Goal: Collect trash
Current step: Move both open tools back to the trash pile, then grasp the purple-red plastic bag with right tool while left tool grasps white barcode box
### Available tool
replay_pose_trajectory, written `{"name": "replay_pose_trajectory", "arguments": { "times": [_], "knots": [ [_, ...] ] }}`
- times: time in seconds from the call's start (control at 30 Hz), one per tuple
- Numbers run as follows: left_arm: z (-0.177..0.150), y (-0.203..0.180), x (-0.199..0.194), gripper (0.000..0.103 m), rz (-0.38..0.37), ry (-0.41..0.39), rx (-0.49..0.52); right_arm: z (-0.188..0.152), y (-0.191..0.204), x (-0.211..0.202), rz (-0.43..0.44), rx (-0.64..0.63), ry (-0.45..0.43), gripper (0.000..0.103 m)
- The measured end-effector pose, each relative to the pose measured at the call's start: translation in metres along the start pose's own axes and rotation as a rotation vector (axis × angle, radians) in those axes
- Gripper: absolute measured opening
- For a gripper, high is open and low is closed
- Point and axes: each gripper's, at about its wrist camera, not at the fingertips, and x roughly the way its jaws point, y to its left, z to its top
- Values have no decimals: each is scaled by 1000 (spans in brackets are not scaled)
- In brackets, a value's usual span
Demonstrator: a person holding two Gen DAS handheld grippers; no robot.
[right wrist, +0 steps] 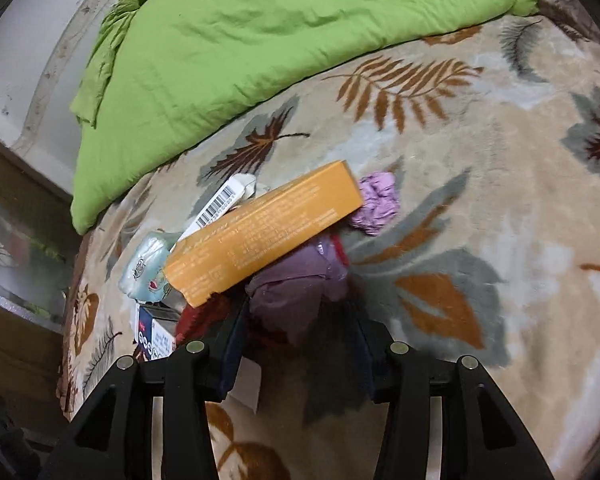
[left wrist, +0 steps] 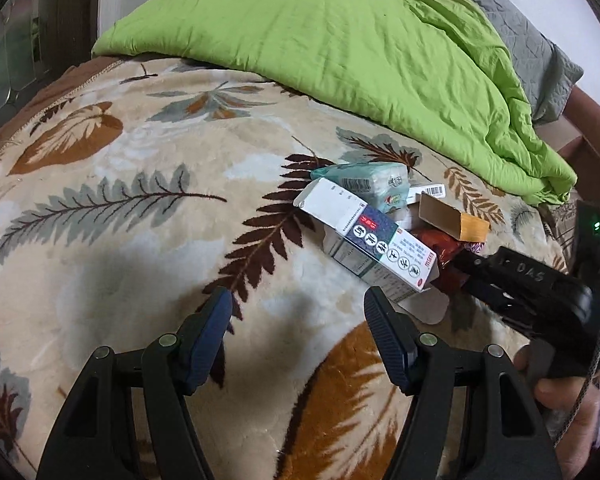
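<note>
The trash is gathered in one heap on the bed's leaf-print blanket but nothing is bagged, as the left tool hovers wide and empty while the right tool, jaws wide, straddles the purple wrapper beneath the orange box, beside the white medicine box and tissue pack.

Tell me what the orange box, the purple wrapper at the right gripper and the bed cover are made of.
Orange box: matte printed cardboard, judging by a torn, raw corner.
Purple wrapper: likely thin plastic film, crinkled with slight sheen.
Bed cover: plush fleece-like fabric, fuzzy leaf print.
</note>
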Motion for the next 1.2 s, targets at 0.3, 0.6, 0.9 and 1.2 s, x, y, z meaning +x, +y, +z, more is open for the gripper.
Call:
{"name": "replay_pose_trajectory", "arguments": {
  "times": [0.3,0.6,0.9,1.2],
  "knots": [
    [7,15,-2,68,-7,-20,-50,-26,34,2,69,-143,49,27],
    [6,27,-5,68,-19,-23,-79,-48,53,-21,223,-177,97,15],
    [8,7,15,68,-211,71,-152,-42,23,-26,164,-127,133,19],
    [7,-21,31,68,-230,117,-158,-47,-8,-53,132,-2,65,28]
  ]
}}
